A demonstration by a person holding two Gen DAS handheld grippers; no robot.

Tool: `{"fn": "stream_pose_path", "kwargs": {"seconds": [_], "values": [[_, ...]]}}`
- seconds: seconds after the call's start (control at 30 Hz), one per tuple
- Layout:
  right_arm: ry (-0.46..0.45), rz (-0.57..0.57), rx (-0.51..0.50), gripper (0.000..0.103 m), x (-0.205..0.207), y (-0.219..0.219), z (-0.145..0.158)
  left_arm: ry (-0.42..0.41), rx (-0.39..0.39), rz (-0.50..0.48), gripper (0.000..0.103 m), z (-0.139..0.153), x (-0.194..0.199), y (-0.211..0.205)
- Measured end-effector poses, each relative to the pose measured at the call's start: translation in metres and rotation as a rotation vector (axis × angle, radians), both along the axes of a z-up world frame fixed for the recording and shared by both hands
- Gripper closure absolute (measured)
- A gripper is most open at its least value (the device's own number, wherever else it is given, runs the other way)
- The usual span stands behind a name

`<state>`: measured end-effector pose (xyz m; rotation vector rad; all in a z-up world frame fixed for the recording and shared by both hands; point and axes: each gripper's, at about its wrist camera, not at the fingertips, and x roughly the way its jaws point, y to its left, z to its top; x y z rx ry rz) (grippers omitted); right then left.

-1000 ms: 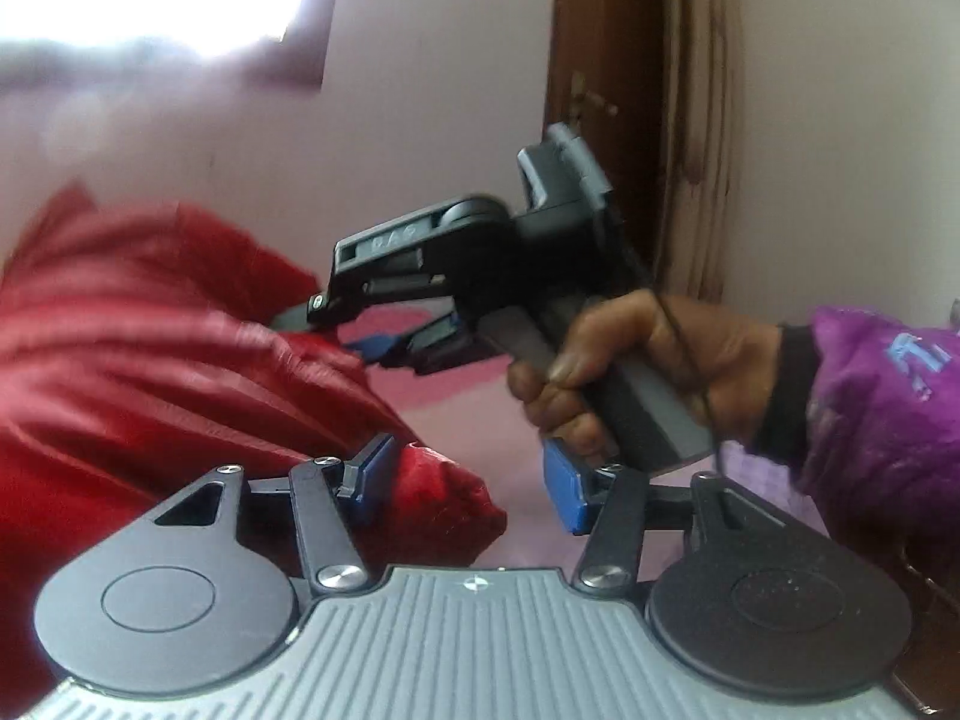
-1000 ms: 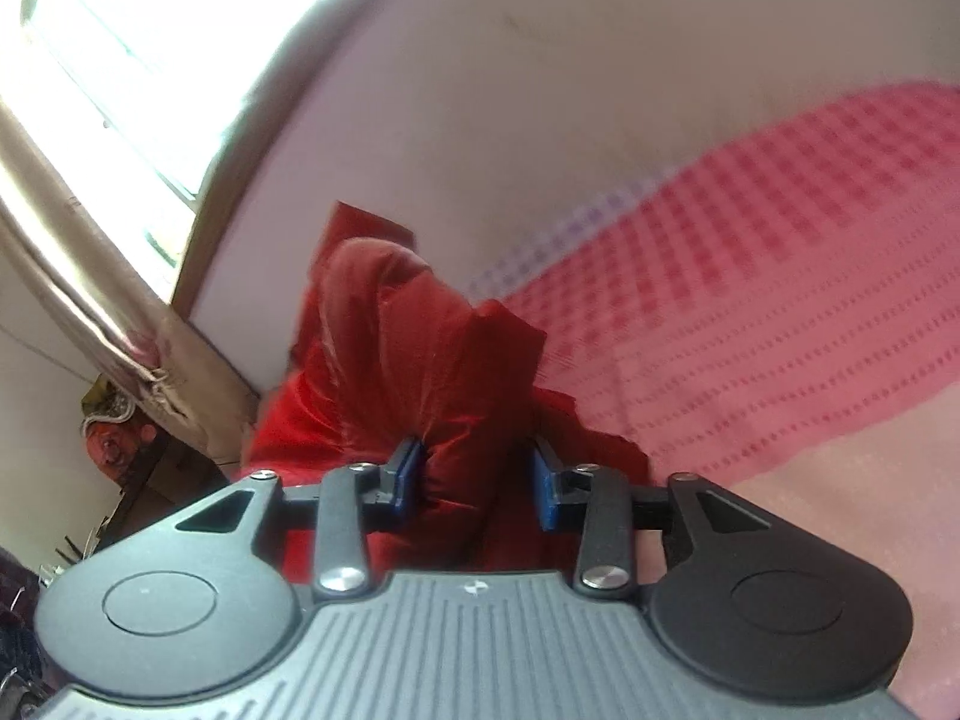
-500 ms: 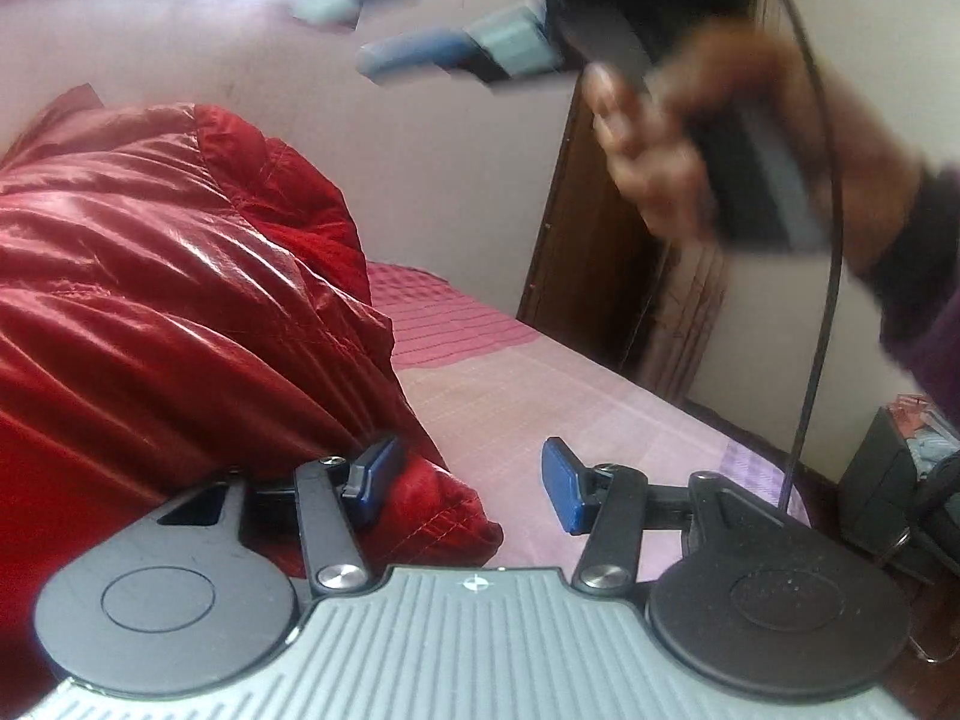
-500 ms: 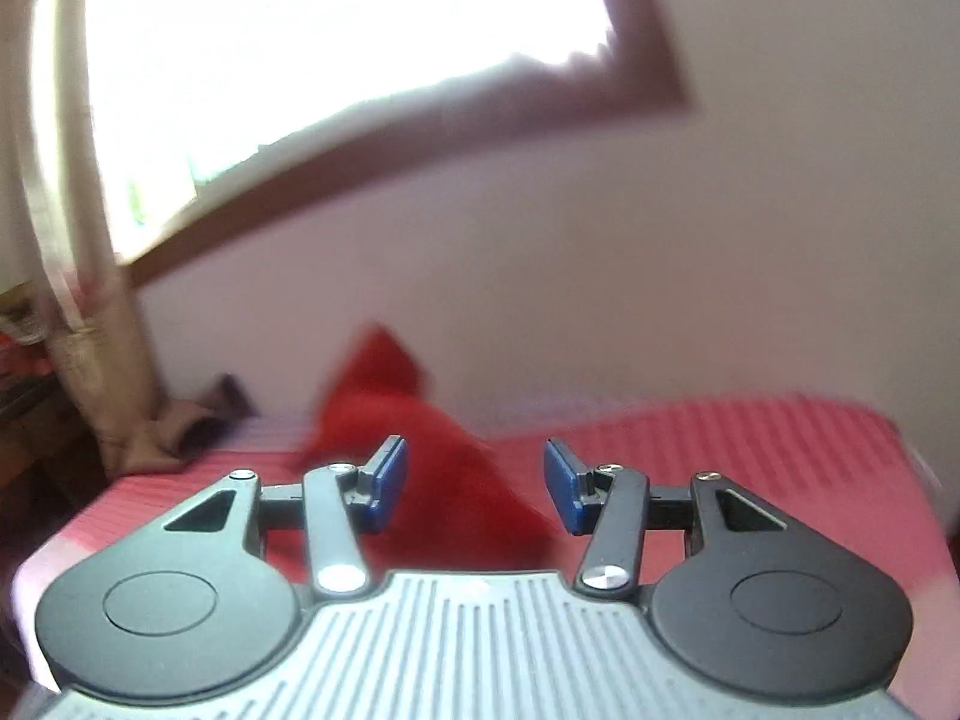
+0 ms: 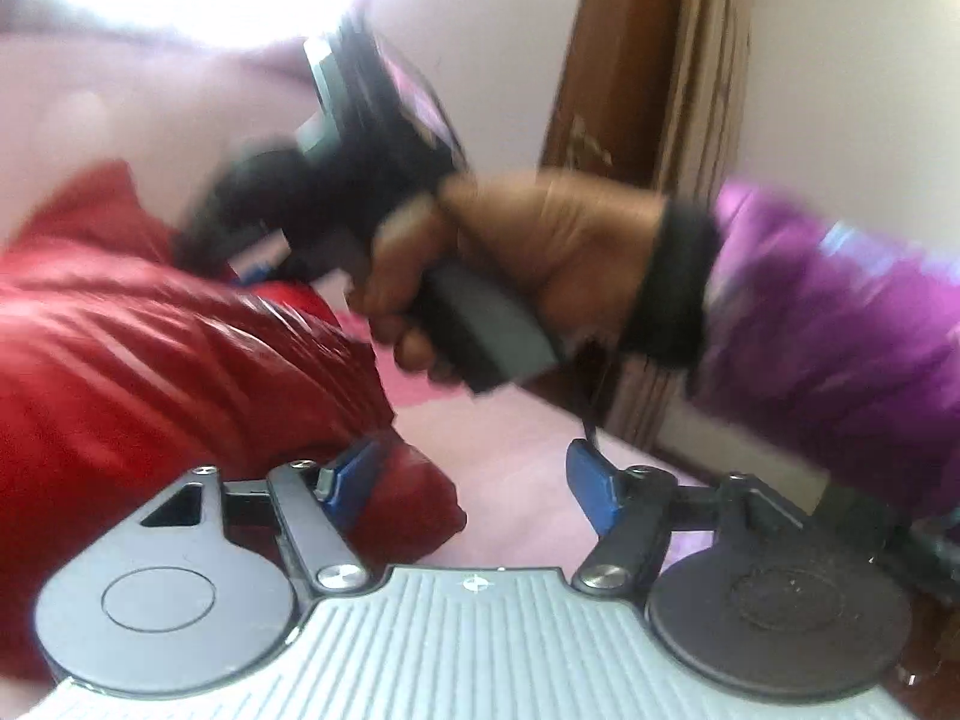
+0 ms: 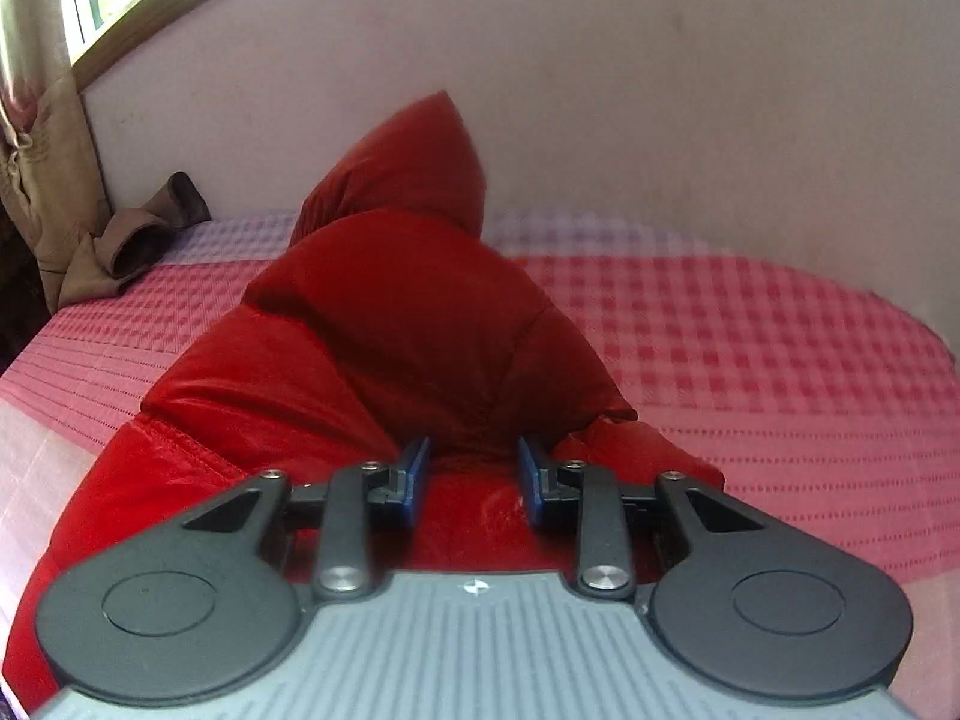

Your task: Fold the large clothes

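left fingers: the left gripper (image 5: 471,483) has just been opening and now stands spread wide. One blue pad (image 5: 351,480) sits right against a lump of the red puffer jacket (image 5: 156,372), the other pad is out over bare bedspread, so nothing is pinched between them.
right fingers: the right gripper (image 6: 473,477) has just been closing in. In its own view the two blue pads (image 6: 411,474) stand narrow with a fold of the red puffer jacket (image 6: 414,312) bulging up between them. Looks like they're pressing on the fabric, though I can't see the contact dead clear.
right gripper, seen from the left camera: blurry, but it's the dark tool with its nose down against the top of the jacket, held by a hand (image 5: 540,264) at the grip.
sleeve: purple sleeve (image 5: 840,324) with a dark cuff, coming in from the right edge.
jacket: shiny red, quilted, heaped on the bed rather than lying flat. A pointed bit, maybe the hood, stands up against the wall at the back.
bed: pink checked bedspread (image 6: 750,360), with a paler lilac strip along the wall.
other stuff: a brown cloth thing (image 6: 138,240) bunched in the far left corner of the bed, a beige curtain (image 6: 36,120) beside it, and a wooden door frame (image 5: 606,60) in the left camera's view.
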<state>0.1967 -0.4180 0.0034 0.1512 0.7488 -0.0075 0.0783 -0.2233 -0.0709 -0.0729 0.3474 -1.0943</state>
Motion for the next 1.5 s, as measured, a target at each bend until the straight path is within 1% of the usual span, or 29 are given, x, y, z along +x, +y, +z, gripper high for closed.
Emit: {"fn": "stream_pose_path", "kwargs": {"seconds": [0.1,0.13,0.2,0.23,0.3,0.37,0.4,0.5,0.53,0.57,0.63,0.67,0.77,0.87,0.97,1.07,1.13,1.23,1.3,1.5], "values": [[-0.001,-0.044,0.028,0.074,-0.005,0.001,0.003,-0.006,-0.073,0.111,0.033,0.023,-0.006,0.034],[0.000,-0.060,0.038,0.074,-0.007,0.001,0.006,-0.011,-0.100,0.155,0.033,0.031,-0.004,0.046],[0.001,-0.082,0.043,0.074,-0.010,0.004,0.007,-0.026,-0.127,0.254,0.033,0.046,0.006,0.064],[0.002,-0.092,0.040,0.074,-0.009,0.005,0.006,-0.030,-0.126,0.285,0.033,0.049,0.014,0.069],[-0.005,-0.104,0.012,0.074,-0.008,0.010,0.008,-0.006,-0.086,0.328,0.033,0.051,0.034,0.071],[-0.025,-0.121,-0.008,0.074,-0.009,0.015,0.005,0.060,-0.024,0.319,0.033,0.042,0.056,0.066],[-0.039,-0.126,-0.027,0.074,-0.011,0.017,0.003,0.064,-0.011,0.317,0.033,0.037,0.061,0.064],[-0.099,-0.154,-0.055,0.074,-0.016,0.025,-0.009,-0.006,0.029,0.305,0.026,0.032,0.057,0.056],[-0.120,-0.160,-0.073,0.074,-0.018,0.027,-0.012,-0.013,0.036,0.294,0.019,0.032,0.054,0.052],[-0.143,-0.166,-0.074,0.074,-0.018,0.026,-0.016,-0.019,0.042,0.284,0.016,0.031,0.052,0.050],[-0.189,-0.183,-0.033,0.074,-0.025,0.023,-0.024,-0.021,0.049,0.273,0.014,0.030,0.052,0.052],[-0.209,-0.185,-0.028,0.074,-0.027,0.022,-0.028,-0.014,0.045,0.261,0.012,0.028,0.054,0.052],[-0.268,-0.197,-0.003,0.074,-0.031,0.018,-0.039,0.033,0.019,0.247,0.012,0.021,0.069,0.057],[-0.319,-0.211,0.036,0.074,-0.034,0.015,-0.049,0.040,0.050,0.252,0.012,0.021,0.083,0.054],[-0.359,-0.225,0.059,0.074,-0.037,0.013,-0.058,0.061,0.057,0.237,0.012,0.019,0.091,0.053],[-0.375,-0.226,0.071,0.074,-0.039,0.013,-0.062,0.060,0.090,0.225,0.012,0.016,0.094,0.051],[-0.380,-0.228,0.055,0.074,-0.039,0.015,-0.063,0.064,0.116,0.222,0.012,0.014,0.098,0.049],[-0.379,-0.229,0.045,0.074,-0.038,0.017,-0.065,0.076,0.132,0.211,0.011,0.013,0.104,0.047],[-0.371,-0.227,0.039,0.074,-0.036,0.018,-0.066,0.077,0.141,0.207,0.009,0.010,0.105,0.045],[-0.354,-0.221,-0.003,0.074,-0.031,0.022,-0.065,0.062,0.167,0.203,0.006,0.007,0.105,0.041]]}}
